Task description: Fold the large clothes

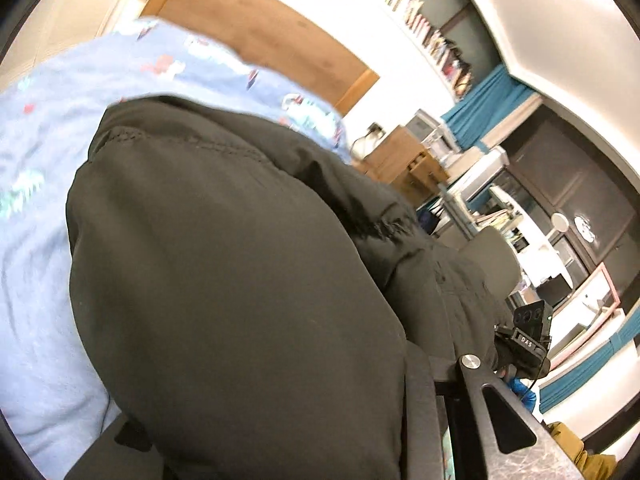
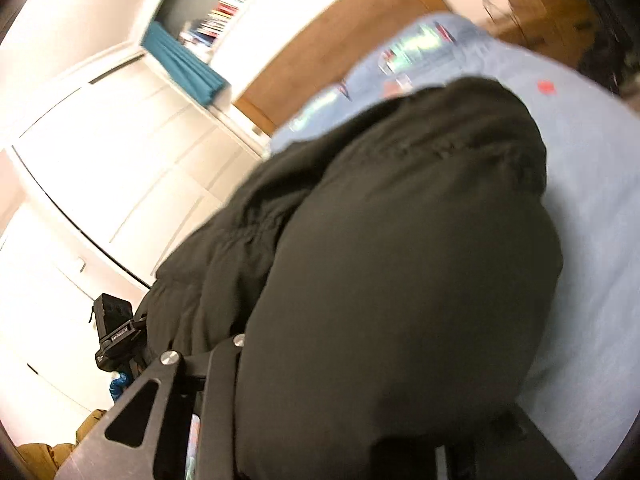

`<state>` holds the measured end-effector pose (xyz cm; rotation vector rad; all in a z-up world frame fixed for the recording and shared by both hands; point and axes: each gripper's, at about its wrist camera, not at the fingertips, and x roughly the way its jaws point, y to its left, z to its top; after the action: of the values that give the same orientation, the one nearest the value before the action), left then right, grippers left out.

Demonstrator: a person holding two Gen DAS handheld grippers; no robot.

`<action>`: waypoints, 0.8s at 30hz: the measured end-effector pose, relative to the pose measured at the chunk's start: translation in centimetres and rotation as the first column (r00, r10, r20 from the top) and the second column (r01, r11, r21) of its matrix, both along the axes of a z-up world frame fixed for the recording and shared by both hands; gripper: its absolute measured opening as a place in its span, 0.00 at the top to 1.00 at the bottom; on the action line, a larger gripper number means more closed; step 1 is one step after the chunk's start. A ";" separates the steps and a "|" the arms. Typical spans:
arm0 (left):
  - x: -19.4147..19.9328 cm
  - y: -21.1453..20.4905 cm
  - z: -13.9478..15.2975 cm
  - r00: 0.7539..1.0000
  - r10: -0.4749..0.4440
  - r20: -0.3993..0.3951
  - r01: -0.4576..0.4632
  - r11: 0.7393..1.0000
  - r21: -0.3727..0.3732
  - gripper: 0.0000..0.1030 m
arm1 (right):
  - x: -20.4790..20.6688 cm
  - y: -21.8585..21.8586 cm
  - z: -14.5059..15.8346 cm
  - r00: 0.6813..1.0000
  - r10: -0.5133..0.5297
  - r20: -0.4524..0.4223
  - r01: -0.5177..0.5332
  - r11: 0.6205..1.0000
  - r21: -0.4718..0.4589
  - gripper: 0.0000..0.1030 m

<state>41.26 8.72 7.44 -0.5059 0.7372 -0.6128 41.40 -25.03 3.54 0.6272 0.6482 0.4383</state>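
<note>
A large black padded jacket (image 1: 240, 260) fills the left wrist view and drapes over my left gripper (image 1: 304, 432), which is shut on its fabric; one black finger (image 1: 504, 420) shows at lower right. The same jacket (image 2: 400, 280) fills the right wrist view and drapes over my right gripper (image 2: 320, 432), also shut on it; one finger (image 2: 136, 412) shows at lower left. The jacket is held up between both grippers above a light blue patterned bedsheet (image 1: 36, 240). Each view shows the other gripper's camera block (image 1: 528, 336) (image 2: 114, 332) at the jacket's far edge.
The blue sheet (image 2: 592, 208) covers the bed below. A wooden headboard (image 1: 260, 28) stands behind. White wardrobe doors (image 2: 100, 168), a bookshelf (image 1: 432, 32), teal curtains (image 2: 184, 64) and cluttered desks (image 1: 472, 184) surround the bed. A tan garment (image 2: 44, 452) lies low at the side.
</note>
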 end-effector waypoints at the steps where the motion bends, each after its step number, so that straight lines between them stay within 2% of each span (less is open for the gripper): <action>1: -0.6 0.2 0.7 1.000 0.001 0.013 -0.001 1.000 -0.004 0.76 | -0.6 0.3 0.8 1.000 0.007 0.019 -0.007 1.000 -0.005 0.76; 5: -3.7 0.9 1.4 0.999 0.000 0.036 0.000 1.000 0.001 0.76 | -4.5 0.9 3.3 0.997 0.031 0.069 -0.030 0.999 -0.013 0.76; 8: -6.1 0.9 -0.3 1.000 -0.002 0.024 0.001 1.000 0.028 0.76 | -7.4 0.8 3.1 0.998 0.039 0.058 -0.039 0.999 -0.014 0.76; 10: -7.3 1.3 -2.2 1.000 -0.003 -0.013 0.004 0.999 0.054 0.76 | -9.1 0.2 1.1 0.999 0.036 0.016 -0.036 0.999 -0.002 0.76; 13: -8.7 1.4 -6.5 0.994 0.019 -0.109 -0.005 0.992 0.125 0.76 | -10.9 0.1 -2.7 0.996 0.028 -0.086 -0.030 0.999 -0.024 0.76; 15: -9.2 1.6 -8.9 0.987 0.039 -0.154 -0.014 0.988 0.157 0.76 | -12.5 -0.4 -6.1 0.987 0.012 -0.163 -0.018 0.999 -0.036 0.76; 17: -9.7 1.9 -10.6 0.979 0.064 -0.194 -0.030 0.984 0.174 0.75 | -13.6 -0.7 -8.1 0.979 -0.014 -0.202 0.010 1.000 -0.020 0.75; 20: -9.8 2.4 -11.7 0.970 0.090 -0.226 -0.044 0.979 0.200 0.66 | -14.1 -1.9 -9.4 0.972 -0.039 -0.232 0.036 0.999 -0.016 0.71; 21: -9.8 2.5 -11.7 0.969 0.095 -0.228 -0.046 0.976 0.213 0.59 | -14.3 -2.1 -9.7 0.969 -0.043 -0.242 0.038 0.999 -0.023 0.68; 24: -10.1 2.9 -10.7 0.964 0.127 -0.235 -0.067 0.967 0.247 0.42 | -14.0 -2.8 -9.7 0.963 -0.063 -0.262 0.047 0.997 -0.065 0.53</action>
<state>31.19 11.63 -3.28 -0.3986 1.0042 -0.3649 27.41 -27.78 -6.20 0.6526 0.8924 0.2844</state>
